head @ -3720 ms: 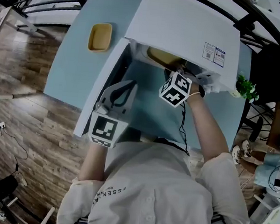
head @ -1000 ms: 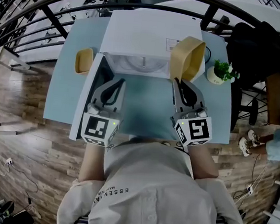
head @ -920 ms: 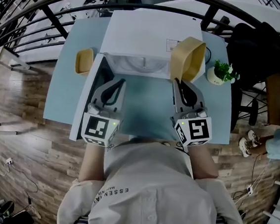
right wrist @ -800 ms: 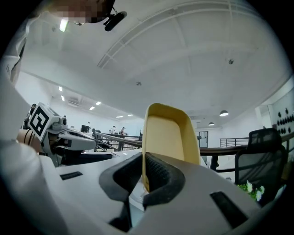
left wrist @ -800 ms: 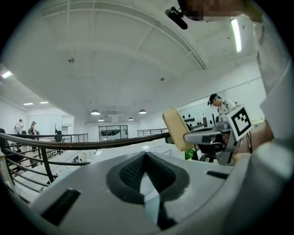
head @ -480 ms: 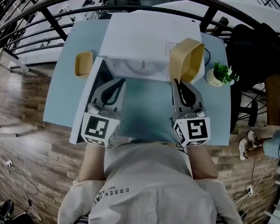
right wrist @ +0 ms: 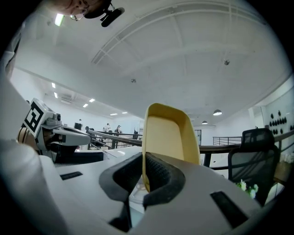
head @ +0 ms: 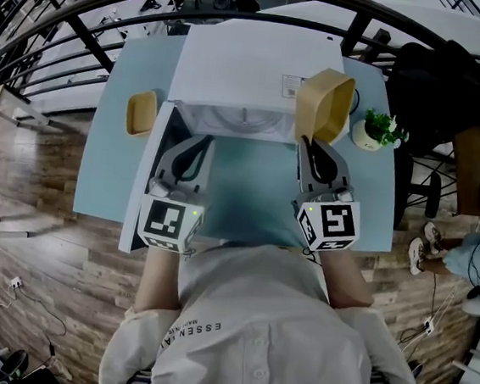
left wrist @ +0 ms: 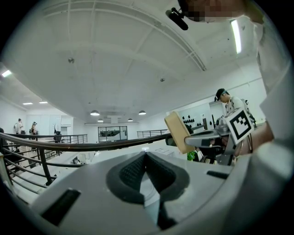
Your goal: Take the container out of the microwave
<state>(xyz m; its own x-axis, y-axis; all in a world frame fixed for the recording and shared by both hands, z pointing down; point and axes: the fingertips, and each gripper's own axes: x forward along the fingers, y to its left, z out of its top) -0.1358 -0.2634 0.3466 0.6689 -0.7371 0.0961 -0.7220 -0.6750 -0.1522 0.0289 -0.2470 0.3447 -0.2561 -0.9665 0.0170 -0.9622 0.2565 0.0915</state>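
1. You're working in a big open hall fitted out like a lab or test office, not a home kitchen.
2. A black railing (left wrist: 95, 145) curves past your blue table (head: 111, 165), and the floor (head: 22, 241) is wood plank.
3. The white ceiling (left wrist: 115, 55) is high, with round lamps (left wrist: 95, 113).
4. Another person (left wrist: 226, 100) stands nearby, and an office chair (right wrist: 255, 149) sits beside you.
5. The microwave (head: 244, 68) stands on the table, a potted plant (head: 379, 126) next to it.

A pale blue table (head: 111, 156) stands on wood-plank floor (head: 14, 231) beside black railings (head: 78, 27).
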